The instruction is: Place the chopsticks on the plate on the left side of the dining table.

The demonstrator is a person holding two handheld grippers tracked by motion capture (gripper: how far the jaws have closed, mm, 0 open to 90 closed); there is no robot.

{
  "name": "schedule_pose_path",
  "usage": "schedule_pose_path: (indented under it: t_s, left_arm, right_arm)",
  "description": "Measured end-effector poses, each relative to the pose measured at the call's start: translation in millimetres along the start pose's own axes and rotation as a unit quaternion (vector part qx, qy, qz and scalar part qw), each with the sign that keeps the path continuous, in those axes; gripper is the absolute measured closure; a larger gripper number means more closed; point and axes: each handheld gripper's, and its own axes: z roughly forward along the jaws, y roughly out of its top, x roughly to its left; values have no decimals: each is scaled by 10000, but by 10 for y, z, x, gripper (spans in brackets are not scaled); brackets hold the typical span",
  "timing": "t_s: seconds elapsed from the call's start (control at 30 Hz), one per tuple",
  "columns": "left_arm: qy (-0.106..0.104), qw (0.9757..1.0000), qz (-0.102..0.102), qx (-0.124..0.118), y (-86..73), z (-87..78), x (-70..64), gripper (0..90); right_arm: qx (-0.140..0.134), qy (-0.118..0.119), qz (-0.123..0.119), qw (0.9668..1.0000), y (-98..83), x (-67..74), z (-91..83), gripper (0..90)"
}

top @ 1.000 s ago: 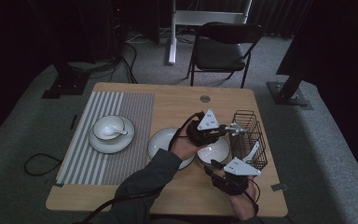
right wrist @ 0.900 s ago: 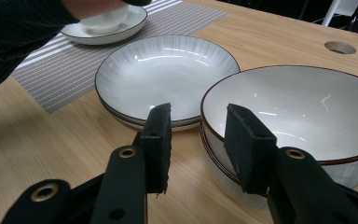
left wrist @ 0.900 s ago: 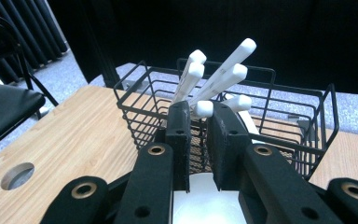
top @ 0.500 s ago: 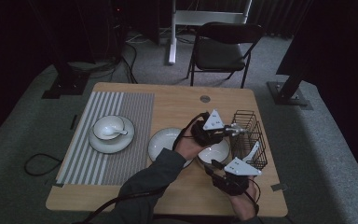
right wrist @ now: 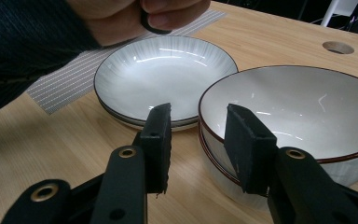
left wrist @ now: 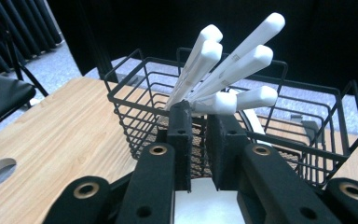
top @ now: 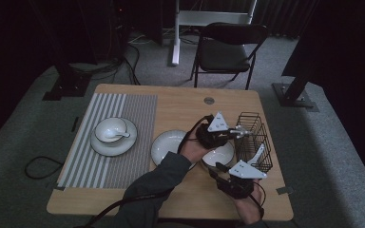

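**One setting done, second one waits for its spoon**

On the mat (top: 123,152) the first setting looks complete: left plate (top: 100,148) w/ left bowl (top: 108,128) on it, and a spoon (top: 122,134) in that bowl. The mid plate (right wrist: 163,70) and mid bowl (right wrist: 289,107) stand on the bare table (top: 180,102), touching or almost touching, between the mat and the basket (left wrist: 121,88). There is no spoon in them. So I judge approx. half is done. What is left: take a spoon from the basket, put it in the mid bowl, and maybe arrange these two dishes.

The white handles (left wrist: 242,60) stand tilted in the basket, near the table's right edge.

L gripper (left wrist: 198,109) is at the basket's near wall, above the mid bowl. Its jaws are narrow and have just been closing. The end of the lowest handle (left wrist: 223,101) lies right at the tips, in line w/ the gap. I cannot tell if the pads press on it already.

R gripper (right wrist: 198,112) is about half open and holds nothing. It hovers just beside the mid bowl's near wall, not touching.
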Motion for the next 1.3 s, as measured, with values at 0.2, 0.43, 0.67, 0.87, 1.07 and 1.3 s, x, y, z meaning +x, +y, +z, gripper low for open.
schedule_pose_path:
  t_s: [0.2, 0.43, 0.67, 0.87, 1.07, 1.3]
  left_arm:
    - [64, 10000, 3, -27, -4, -15, -1, 828]
    - [100, 9999, 3, -109, 7, -67, 4, 834]
    - [133, 9997, -18, -212, 22, -130, 24, 836]
    - [112, 9997, -11, -223, 37, -111, 12, 834]
    - [107, 9997, -21, -205, 30, -87, 3, 822]
    - [101, 9998, -50, -180, 21, -57, -7, 819]
  right_arm:
    - [-11, -4, 8, 10000, -1, -4, -3, 609]
    - [-8, 0, 2, 10000, 0, -1, 1, 609]
    - [3, 2, 1, 10000, -5, -4, 11, 608]
    - [13, 6, -1, 10000, -7, -5, 16, 607]
    - [6, 0, 13, 10000, -9, -8, 12, 607]
    - [-3, 1, 22, 10000, -10, -9, 9, 607]
